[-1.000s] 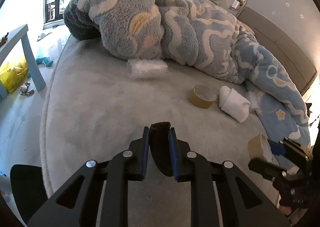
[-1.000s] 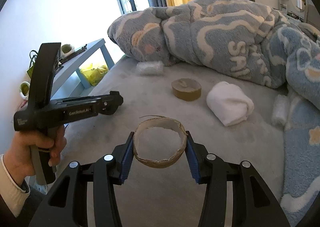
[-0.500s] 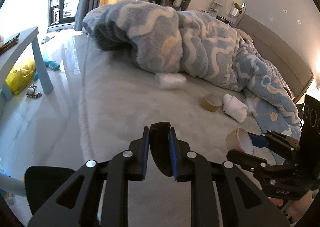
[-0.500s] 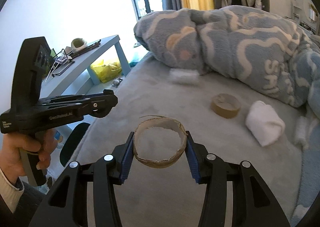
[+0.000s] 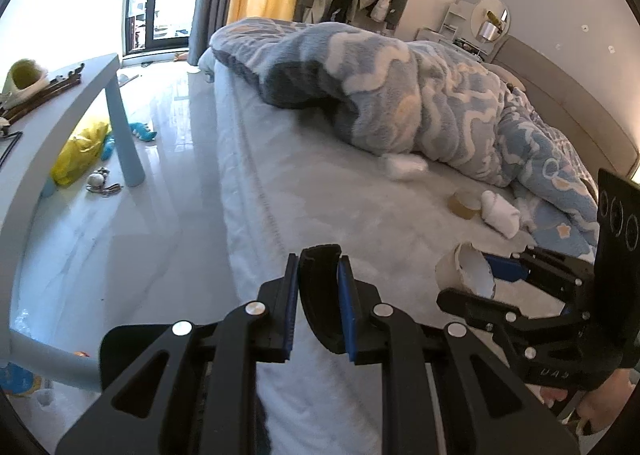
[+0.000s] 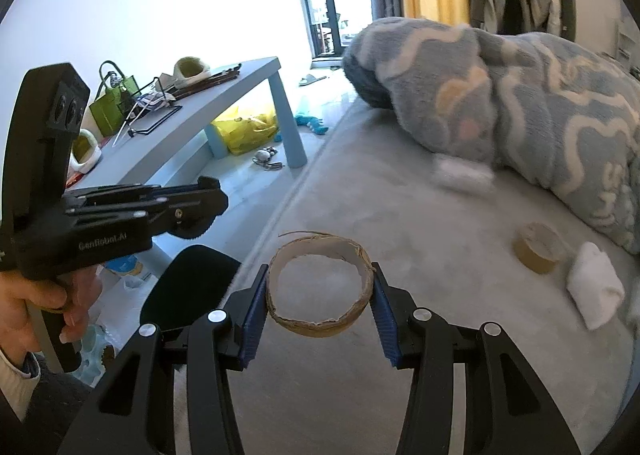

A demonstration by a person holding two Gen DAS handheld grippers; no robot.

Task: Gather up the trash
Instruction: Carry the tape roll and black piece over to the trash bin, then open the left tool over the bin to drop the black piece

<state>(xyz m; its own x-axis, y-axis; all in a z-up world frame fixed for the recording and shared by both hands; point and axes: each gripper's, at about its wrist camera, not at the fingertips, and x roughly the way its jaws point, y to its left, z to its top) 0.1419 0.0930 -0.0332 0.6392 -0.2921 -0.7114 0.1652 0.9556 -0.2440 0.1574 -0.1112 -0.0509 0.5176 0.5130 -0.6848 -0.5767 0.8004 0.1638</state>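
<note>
1. Both grippers are pulling back from the bed (image 5: pixel 320 191) compared with a second ago. The things lying on it are looking smaller and farther off, and more floor (image 5: pixel 168 191) and the blue table (image 6: pixel 240 95) are coming into sight on the left.

2. The left gripper (image 5: pixel 319 295) is still pinching a dark curved scrap (image 5: pixel 320 275) between its blue pads, jaws nearly pressed together. Nothing in that grip is changing.

3. The right gripper (image 6: pixel 320 295) is still clamping a torn cardboard ring (image 6: pixel 320 283) across its width, jaws partly spread. The ring is sitting upright between the pads, held up above the near edge of the bed. From the left camera the same ring (image 5: pixel 466 271) is showing at the right.

4. A hand (image 6: pixel 36 303) is gripping the left gripper's handle at the left of the right camera's picture.

5. Counting what is still lying on the bed: one brown tape roll (image 6: pixel 538 247), one rolled white cloth (image 6: pixel 596 291) just beside it, and one small white bundle (image 6: pixel 460 175) touching the edge of the blue and grey patterned blanket (image 6: pixel 520 95). That makes two cardboard rings in all, one held and one lying.

6. Under the table I am counting one yellow bag (image 6: pixel 248 127), and one teal toy (image 6: pixel 312 123) just beyond the table's leg. A dark round seat (image 6: pixel 188 283) is standing close below the left gripper.
</note>
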